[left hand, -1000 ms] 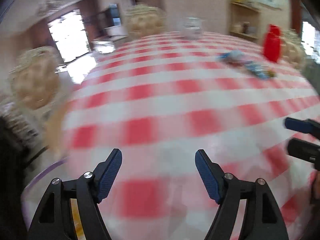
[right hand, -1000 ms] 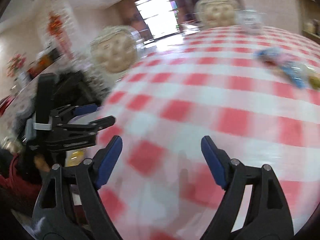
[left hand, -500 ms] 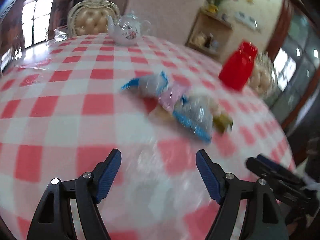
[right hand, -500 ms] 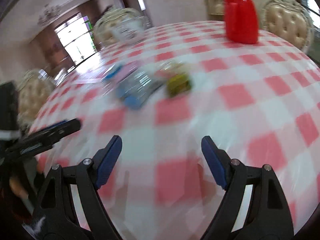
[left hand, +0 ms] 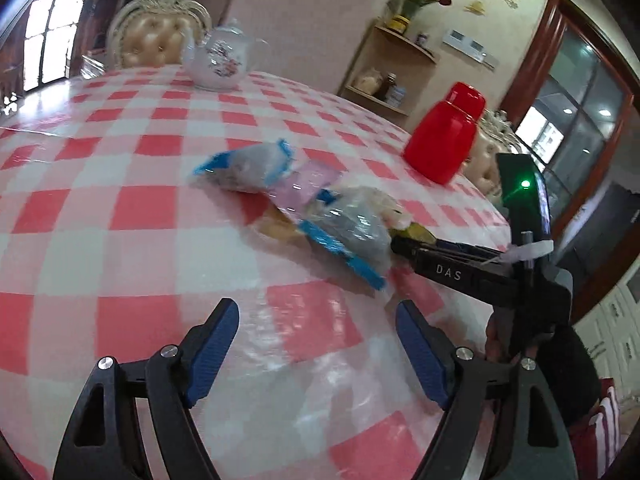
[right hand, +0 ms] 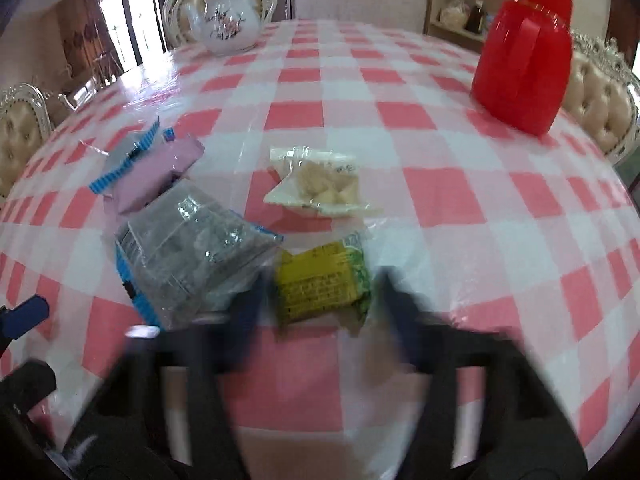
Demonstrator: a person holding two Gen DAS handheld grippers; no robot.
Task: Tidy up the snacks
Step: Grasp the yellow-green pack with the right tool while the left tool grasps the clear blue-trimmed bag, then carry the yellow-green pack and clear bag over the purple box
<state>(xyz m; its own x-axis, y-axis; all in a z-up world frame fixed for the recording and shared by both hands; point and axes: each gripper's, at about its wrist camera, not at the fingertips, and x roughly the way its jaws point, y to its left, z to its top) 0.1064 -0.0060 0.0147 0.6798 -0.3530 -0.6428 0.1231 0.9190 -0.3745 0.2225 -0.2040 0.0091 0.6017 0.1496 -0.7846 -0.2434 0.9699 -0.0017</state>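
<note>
Several snack packs lie together on the red-and-white checked tablecloth (right hand: 432,196). They include a pink pack (right hand: 156,176), a clear pack with blue edges (right hand: 192,256), a clear pack of pale biscuits (right hand: 320,184) and a yellow-green pack (right hand: 324,280). My right gripper (right hand: 322,304) is blurred and its jaws are closing, one on each side of the yellow-green pack, with a small gap still showing. In the left wrist view the right gripper (left hand: 400,246) reaches the pile's right end. My left gripper (left hand: 316,316) hangs short of the pile, its jaws opening with nothing between them.
A red plastic jug (right hand: 524,64) stands at the far right of the table and a white flowered teapot (right hand: 228,20) at the far side. Padded chairs (right hand: 600,96) ring the table. A corner shelf (left hand: 392,64) stands by the wall. The left gripper's blue pad (right hand: 28,314) shows at left.
Both views have swung from the bare cloth onto the snack pile. The right gripper has moved up to the yellow-green pack and its jaws have narrowed. The left jaws stand slightly wider.
</note>
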